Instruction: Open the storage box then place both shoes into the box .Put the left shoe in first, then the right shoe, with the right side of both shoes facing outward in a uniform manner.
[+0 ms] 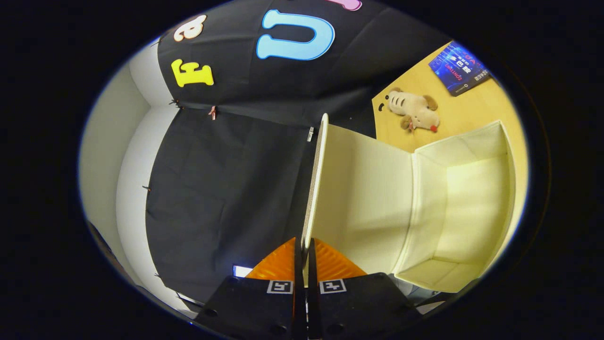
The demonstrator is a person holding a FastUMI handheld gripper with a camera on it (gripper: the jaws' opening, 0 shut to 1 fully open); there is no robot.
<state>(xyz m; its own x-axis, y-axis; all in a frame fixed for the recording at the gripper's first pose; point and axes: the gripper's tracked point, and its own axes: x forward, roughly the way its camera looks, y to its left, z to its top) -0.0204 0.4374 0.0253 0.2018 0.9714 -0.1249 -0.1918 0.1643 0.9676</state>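
My gripper [305, 252] is shut on the edge of the storage box's lid [363, 189], a cream fabric flap that I see edge-on between the two orange fingers [278, 262]. The view is rolled sideways. The lid stands swung open, away from the box [472, 208], whose cream inside is open to view beyond and to one side of the fingers. Nothing lies inside the box as far as I can see.
The box sits on a yellow wooden table [462, 120]. A small plush toy [414, 111] and a dark blue booklet [460, 68] lie on the table beyond the box. Black cloth walls stand on the other side of the lid.
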